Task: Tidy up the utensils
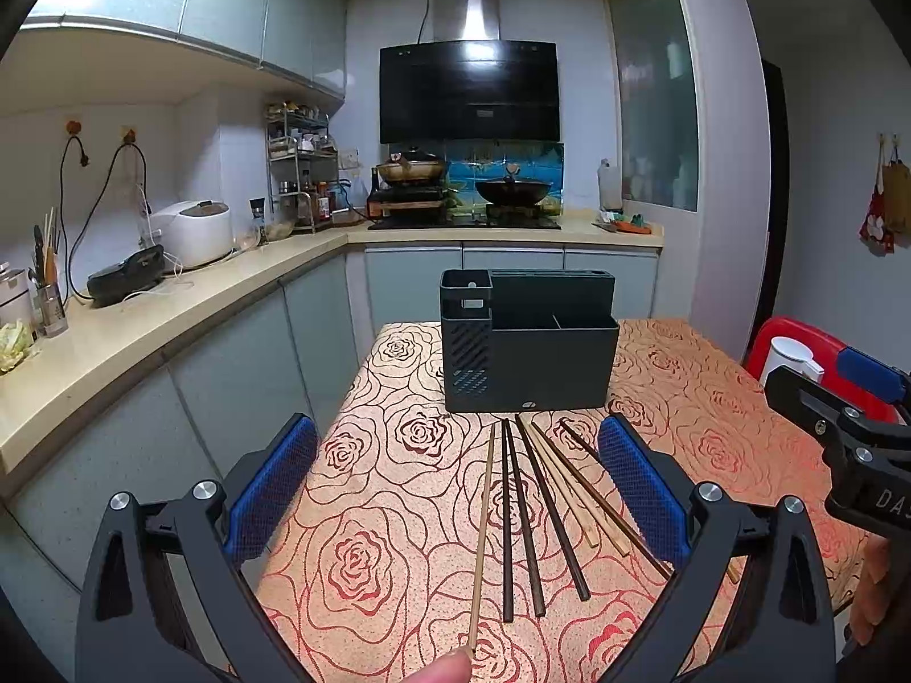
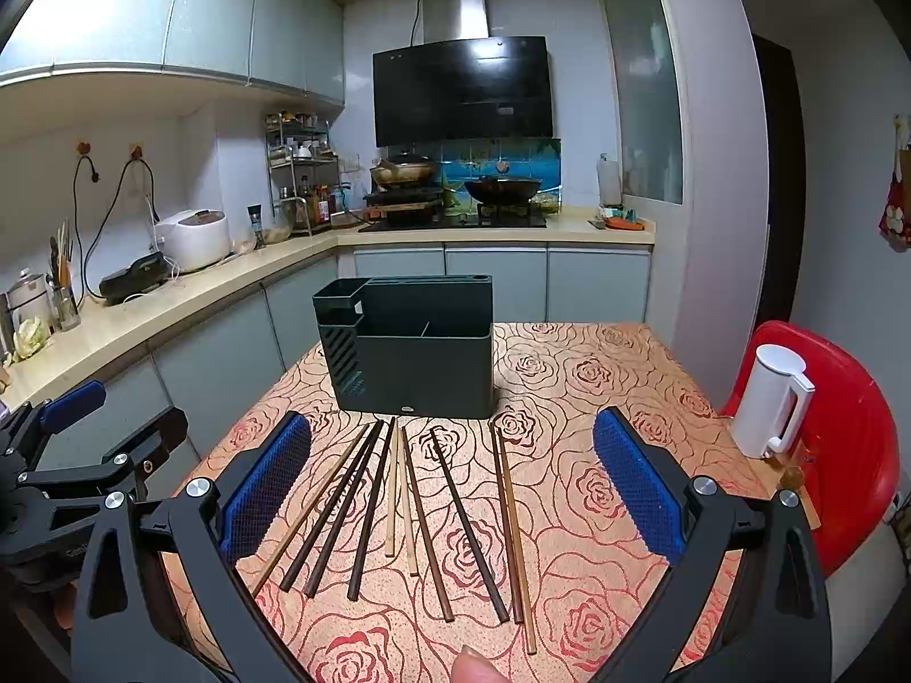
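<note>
Rose-print tablecloth (image 2: 569,398): chopsticks (image 2: 467,523) fanned toward organizer (image 2: 415,364) at twelve o'clock; my left tongs (image 1: 455,489) and right tongs (image 2: 452,489) wide, empty; thin sticks may roll, slip.

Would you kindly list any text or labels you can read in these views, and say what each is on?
"DA", cut off at the frame edge: on the right gripper.
Small badge on the utensil holder: too small to read.
Print on the left gripper: blurred.
</note>
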A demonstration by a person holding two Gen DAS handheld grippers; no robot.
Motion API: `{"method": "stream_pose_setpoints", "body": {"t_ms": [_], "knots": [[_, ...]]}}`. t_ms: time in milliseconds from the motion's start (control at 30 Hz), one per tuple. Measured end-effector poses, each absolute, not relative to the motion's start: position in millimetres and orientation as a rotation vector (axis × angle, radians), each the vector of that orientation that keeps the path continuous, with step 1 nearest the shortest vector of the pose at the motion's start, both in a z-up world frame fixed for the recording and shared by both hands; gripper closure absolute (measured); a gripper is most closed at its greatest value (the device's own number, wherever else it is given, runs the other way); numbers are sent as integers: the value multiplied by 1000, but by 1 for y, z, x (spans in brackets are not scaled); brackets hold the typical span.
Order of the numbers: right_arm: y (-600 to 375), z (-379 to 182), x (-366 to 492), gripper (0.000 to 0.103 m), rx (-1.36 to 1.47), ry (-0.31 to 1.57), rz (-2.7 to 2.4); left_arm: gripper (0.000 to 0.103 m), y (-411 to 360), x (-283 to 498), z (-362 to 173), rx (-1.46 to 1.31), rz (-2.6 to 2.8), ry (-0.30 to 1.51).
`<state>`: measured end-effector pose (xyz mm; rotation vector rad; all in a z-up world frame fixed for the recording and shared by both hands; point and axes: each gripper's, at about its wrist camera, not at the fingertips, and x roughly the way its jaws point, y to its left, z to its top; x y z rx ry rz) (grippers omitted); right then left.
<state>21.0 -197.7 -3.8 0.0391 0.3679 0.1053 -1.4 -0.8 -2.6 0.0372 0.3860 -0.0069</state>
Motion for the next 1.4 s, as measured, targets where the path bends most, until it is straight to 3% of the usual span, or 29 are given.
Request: {"method": "stream_pose_setpoints", "body": {"t_ms": [1400], "knots": [[-194, 5, 1, 7, 25, 304, 92, 7, 2, -16, 5, 35, -11, 354]]}}
